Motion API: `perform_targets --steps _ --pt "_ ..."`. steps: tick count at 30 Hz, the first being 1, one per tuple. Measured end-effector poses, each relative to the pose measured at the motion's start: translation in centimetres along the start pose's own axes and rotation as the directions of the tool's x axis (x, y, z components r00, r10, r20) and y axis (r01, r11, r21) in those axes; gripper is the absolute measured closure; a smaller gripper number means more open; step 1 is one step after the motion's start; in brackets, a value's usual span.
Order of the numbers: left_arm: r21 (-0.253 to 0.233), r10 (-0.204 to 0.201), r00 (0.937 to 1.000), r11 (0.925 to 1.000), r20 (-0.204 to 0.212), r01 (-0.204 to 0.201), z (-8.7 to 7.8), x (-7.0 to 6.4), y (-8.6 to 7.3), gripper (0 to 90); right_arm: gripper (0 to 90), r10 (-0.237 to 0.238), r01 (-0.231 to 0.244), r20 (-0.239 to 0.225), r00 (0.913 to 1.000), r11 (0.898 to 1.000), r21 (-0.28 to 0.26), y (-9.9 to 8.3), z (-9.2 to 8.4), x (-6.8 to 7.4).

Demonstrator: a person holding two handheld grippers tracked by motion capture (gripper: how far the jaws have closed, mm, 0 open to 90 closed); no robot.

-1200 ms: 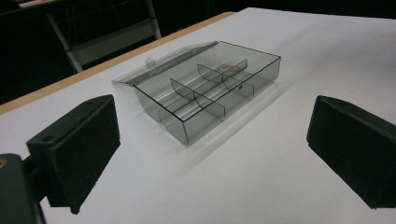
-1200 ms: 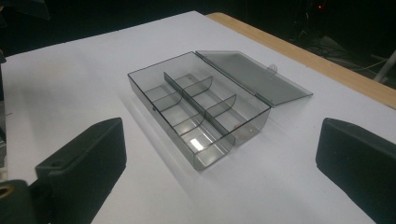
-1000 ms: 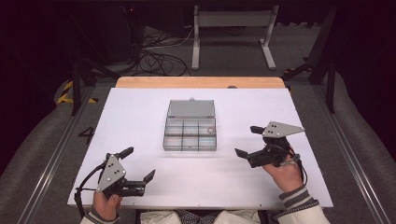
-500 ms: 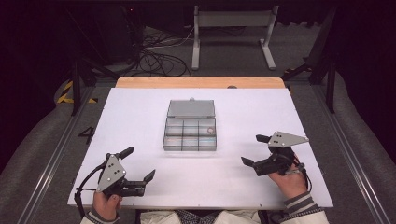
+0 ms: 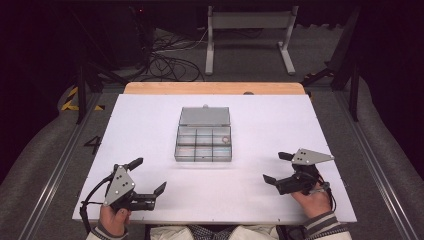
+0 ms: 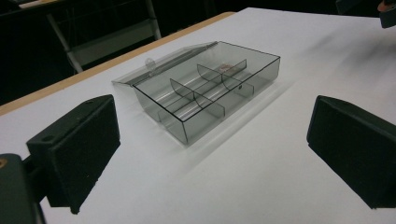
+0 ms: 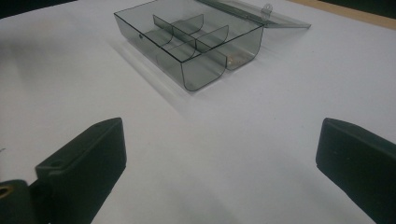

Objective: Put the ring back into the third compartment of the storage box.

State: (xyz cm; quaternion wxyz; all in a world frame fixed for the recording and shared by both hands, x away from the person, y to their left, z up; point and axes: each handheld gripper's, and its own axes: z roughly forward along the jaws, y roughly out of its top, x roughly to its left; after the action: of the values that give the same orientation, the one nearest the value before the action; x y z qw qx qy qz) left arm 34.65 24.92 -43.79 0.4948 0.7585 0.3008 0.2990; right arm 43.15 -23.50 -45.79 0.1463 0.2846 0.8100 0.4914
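A clear plastic box [image 5: 204, 142] with small compartments stands in the middle of the white table [image 5: 150, 115], its lid [image 5: 204, 116] laid open flat behind it. The left gripper [image 5: 150, 176] and the right gripper [image 5: 278, 166] rest near the front edge, well apart from the box; both have their jaws wide open and hold nothing. The box looks light, stiff and smooth, so I think it slides easily and may crack under hard pressure. The best hold is probably on a side wall, or on the lid's free edge.
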Motion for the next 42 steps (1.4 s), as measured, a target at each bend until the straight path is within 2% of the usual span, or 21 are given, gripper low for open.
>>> perform_targets --steps 12,15,18,22,42 --pt "0.007 0.014 0.9999 0.9999 -0.008 -0.014 -0.2 0.1 -0.2 3.2 2.3 0.047 -0.047 -0.005 0.9989 0.998 0.052 -2.1 0.2 -0.2" --pt "0.002 0.001 1.0 1.0 -0.003 -0.001 -0.3 0.1 -0.2 3.2 2.3 0.041 -0.041 0.006 0.9991 0.998 0.044 -1.9 0.2 -0.3" --pt "0.003 0.01 1.0 0.9999 -0.001 -0.01 -0.3 0.1 -0.1 3.2 2.3 0.034 -0.034 0.016 0.9993 0.999 0.017 -1.5 -0.2 -0.2" --pt "0.001 0.002 1.0 1.0 0.001 -0.002 -0.3 0.1 -0.2 3.2 2.3 0.014 -0.014 0.036 0.9993 1.0 0.023 -1.5 -0.3 -0.1" --pt "0.003 0.005 1.0 1.0 0.001 -0.005 -0.3 0.1 -0.1 3.2 2.3 0.009 -0.01 0.026 0.9996 0.999 0.033 -1.6 -0.1 0.1"
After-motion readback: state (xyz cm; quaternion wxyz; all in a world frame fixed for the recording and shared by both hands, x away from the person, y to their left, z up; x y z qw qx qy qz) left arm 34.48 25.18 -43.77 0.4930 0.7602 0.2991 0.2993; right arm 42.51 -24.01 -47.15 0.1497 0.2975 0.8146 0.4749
